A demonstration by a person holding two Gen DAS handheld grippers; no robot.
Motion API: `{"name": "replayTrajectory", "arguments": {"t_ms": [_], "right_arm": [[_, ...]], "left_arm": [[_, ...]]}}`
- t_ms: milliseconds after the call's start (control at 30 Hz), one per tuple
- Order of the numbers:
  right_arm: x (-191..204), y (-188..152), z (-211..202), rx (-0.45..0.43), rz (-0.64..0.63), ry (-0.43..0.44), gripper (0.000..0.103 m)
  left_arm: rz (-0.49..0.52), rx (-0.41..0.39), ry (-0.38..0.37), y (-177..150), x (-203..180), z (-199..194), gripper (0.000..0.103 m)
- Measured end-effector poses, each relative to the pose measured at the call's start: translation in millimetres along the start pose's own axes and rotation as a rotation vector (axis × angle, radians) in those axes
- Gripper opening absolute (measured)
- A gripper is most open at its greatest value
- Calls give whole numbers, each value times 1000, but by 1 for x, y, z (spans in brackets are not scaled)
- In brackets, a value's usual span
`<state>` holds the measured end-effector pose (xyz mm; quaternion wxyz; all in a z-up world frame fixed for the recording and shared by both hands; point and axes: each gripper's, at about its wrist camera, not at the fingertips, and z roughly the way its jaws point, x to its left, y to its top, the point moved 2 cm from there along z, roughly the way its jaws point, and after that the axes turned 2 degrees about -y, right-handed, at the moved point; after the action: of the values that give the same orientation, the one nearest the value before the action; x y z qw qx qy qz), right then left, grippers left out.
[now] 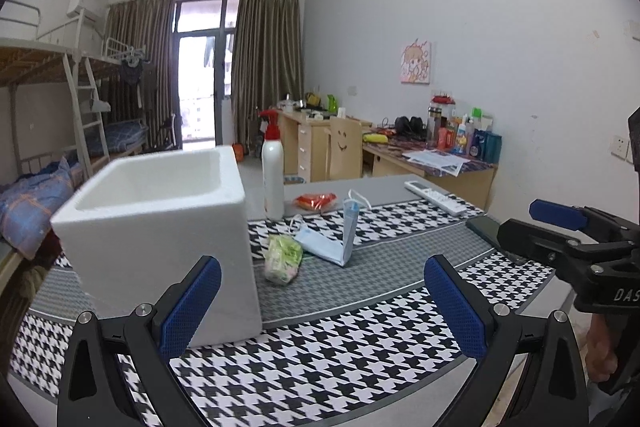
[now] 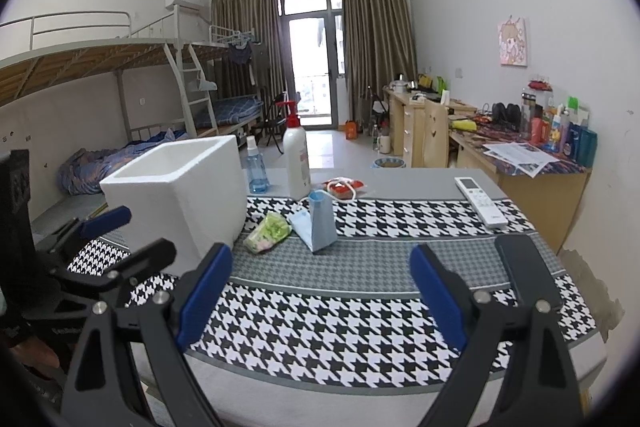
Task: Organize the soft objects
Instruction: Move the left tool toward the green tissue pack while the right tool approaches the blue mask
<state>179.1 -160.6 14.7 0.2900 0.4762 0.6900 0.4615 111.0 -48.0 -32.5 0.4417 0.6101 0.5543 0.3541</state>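
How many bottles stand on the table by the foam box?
2. The white spray bottle stands behind the masks; the blue bottle stands beside the foam box, which hides it from the left wrist view.

At the right edge of your left wrist view, the right gripper (image 1: 576, 223) carries white letters "DAS" on its black body, cut off by the frame. In your right wrist view, the print on the white spray bottle (image 2: 297, 157) and on the remote control (image 2: 482, 202) is too small to read.
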Motion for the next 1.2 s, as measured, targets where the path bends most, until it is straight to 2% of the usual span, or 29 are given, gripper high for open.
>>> {"name": "replayTrajectory", "arguments": {"t_ms": [267, 733, 1200], "right_arm": [[-13, -1, 23, 49, -1, 11, 93], [-32, 1, 61, 130, -15, 8, 93], [-34, 11, 93, 165, -29, 47, 93]], "left_arm": [[-27, 59, 9, -8, -3, 28, 102], [-16, 133, 52, -8, -4, 84, 102], [13, 136, 118, -1, 4, 108, 102]]}}
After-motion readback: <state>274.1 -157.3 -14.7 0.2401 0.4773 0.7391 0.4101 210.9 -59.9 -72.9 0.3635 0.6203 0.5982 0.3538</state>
